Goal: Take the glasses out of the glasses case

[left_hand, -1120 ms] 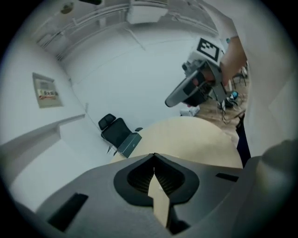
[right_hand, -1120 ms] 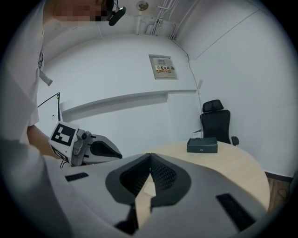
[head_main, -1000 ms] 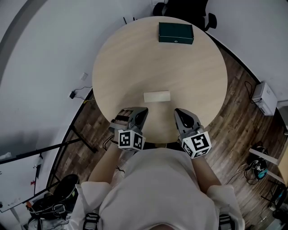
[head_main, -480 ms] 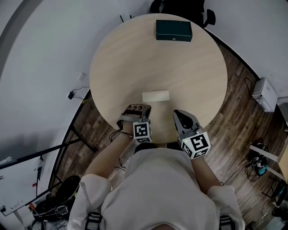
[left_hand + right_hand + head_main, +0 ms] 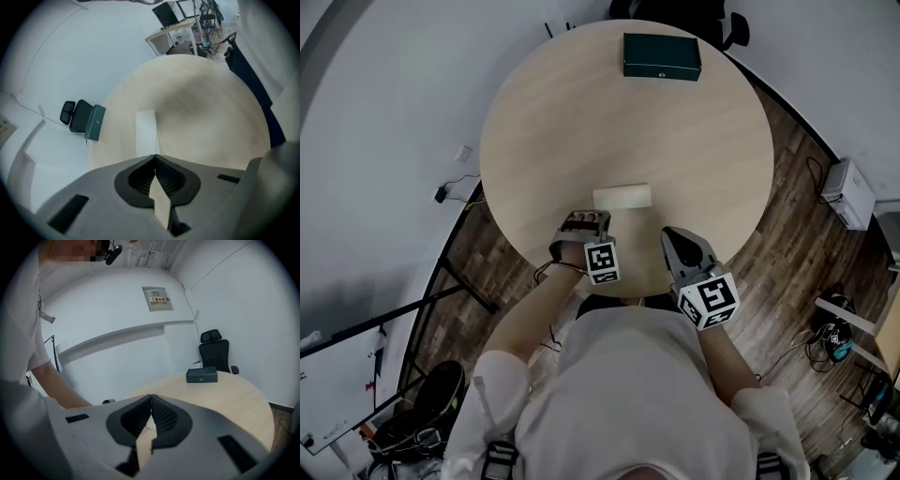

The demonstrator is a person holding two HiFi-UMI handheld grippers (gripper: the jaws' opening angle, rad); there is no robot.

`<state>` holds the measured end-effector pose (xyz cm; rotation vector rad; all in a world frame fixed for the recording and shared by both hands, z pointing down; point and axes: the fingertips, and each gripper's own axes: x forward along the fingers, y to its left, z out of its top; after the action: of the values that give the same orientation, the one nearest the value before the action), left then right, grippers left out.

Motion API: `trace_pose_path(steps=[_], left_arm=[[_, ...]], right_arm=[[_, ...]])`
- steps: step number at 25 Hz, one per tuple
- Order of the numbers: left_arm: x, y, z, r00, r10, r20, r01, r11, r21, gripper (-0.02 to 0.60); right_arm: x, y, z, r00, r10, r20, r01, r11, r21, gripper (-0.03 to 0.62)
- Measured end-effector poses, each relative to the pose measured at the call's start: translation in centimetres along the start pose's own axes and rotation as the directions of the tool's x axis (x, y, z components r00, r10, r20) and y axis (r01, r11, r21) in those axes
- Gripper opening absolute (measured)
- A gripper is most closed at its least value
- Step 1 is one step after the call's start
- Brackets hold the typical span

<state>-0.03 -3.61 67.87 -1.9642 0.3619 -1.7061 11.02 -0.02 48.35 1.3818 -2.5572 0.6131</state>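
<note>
The left claw [image 5: 584, 220] has dropped toward the glasses case [image 5: 622, 197], and its tips now sit just short of the case's near edge. The right claw [image 5: 677, 236] has not shifted.

The case is a flat, pale cream oblong with plain sides. It lies lengthwise across the near half of the round surface [image 5: 562, 122]. In the left gripper view it is straight ahead of the claw tips. Both claws are closed with nothing between them. The right one is off to the case's right, over the surface's near rim.

The surface is light wood grain. Well beyond the case, at the far rim, is a dark green box [image 5: 662, 56], and behind that a black office chair [image 5: 214, 350]. Below the surface is a dark plank floor [image 5: 787, 216], bounded by white curved walls. A small sign [image 5: 157, 298] hangs on the wall far past the case.
</note>
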Motion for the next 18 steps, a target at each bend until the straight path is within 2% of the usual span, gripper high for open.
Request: trace_pose_path(steps=[7, 18], left_arm=[[2.7, -0.5, -1.3, 0.999, -0.033, -0.042, 0.034, 0.999, 0.016, 0.009], [4.3, -1.3, -2.0, 0.996, -0.064, -0.06, 0.064, 0.998, 0.003, 0.009]], right_arm=[[0.7, -0.2, -0.3, 1.0, 0.001, -0.026, 0.0, 1.0, 0.01, 0.012], [1.4, -0.5, -0.6, 0.999, -0.001, -0.048, 0.002, 1.0, 0.027, 0.014]])
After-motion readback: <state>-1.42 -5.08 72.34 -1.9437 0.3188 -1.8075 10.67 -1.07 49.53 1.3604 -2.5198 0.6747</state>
